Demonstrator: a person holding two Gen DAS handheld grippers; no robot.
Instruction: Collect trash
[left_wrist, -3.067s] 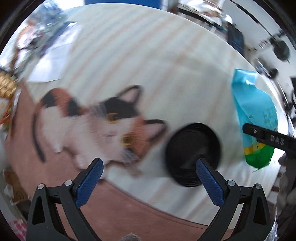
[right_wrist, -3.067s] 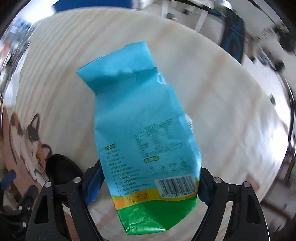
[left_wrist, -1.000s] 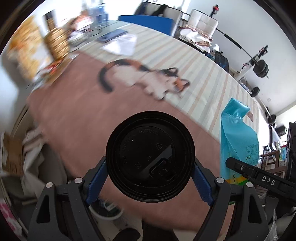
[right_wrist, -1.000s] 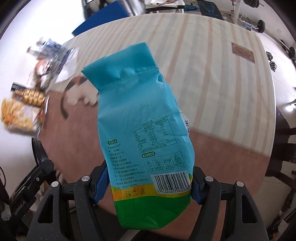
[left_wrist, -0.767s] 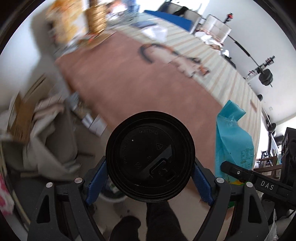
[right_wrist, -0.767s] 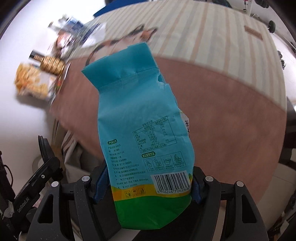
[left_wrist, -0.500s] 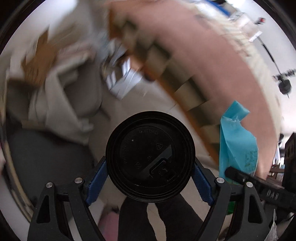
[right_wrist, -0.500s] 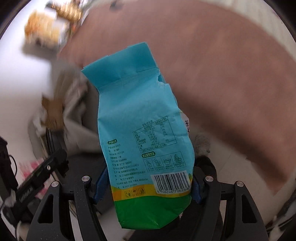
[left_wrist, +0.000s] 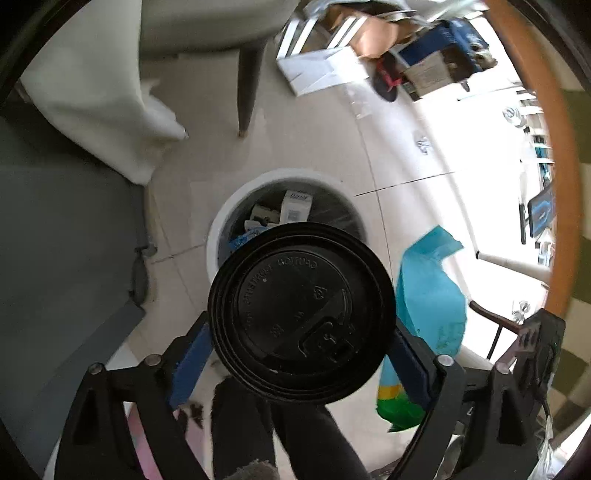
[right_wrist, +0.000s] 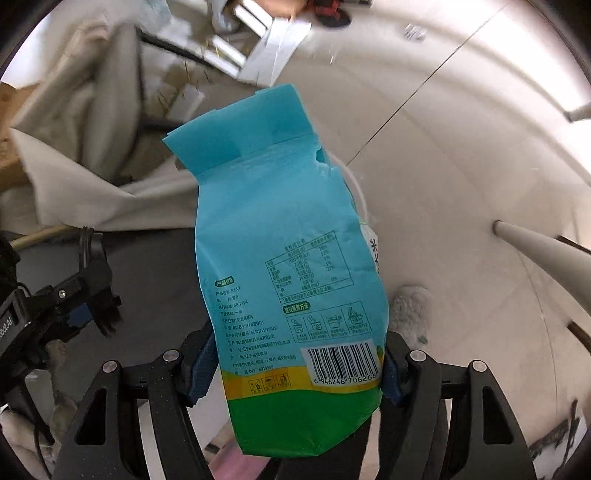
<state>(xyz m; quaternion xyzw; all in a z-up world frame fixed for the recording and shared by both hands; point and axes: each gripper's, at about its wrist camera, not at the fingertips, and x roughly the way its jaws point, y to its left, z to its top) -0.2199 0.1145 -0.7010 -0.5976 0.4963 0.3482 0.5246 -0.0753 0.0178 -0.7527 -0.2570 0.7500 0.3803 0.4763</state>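
A black plastic cup lid (left_wrist: 301, 312) sits between the blue pads of my left gripper (left_wrist: 301, 354). Its jaws are opening, and the pads still touch the lid's rim on both sides. The lid hangs straight above a round white trash bin (left_wrist: 221, 225) on the floor, which holds boxes and wrappers. My right gripper (right_wrist: 295, 365) is shut on the lower part of a blue and green snack bag (right_wrist: 280, 258), held upright. That bag (left_wrist: 432, 295) also shows to the right of the bin in the left wrist view. The bag hides most of the bin in the right wrist view.
A chair leg (left_wrist: 245, 85) and a hanging white cloth (left_wrist: 99, 92) stand beyond the bin. White boxes (left_wrist: 321, 70) lie on the floor farther off. The table's wooden edge (left_wrist: 546, 147) curves along the right. A person's dark legs (left_wrist: 295, 424) are below the grippers.
Both grippers came off the table and dropped toward the floor, carrying the lid and the bag. The bin has come into view under the lid, and the left jaws have widened slightly.
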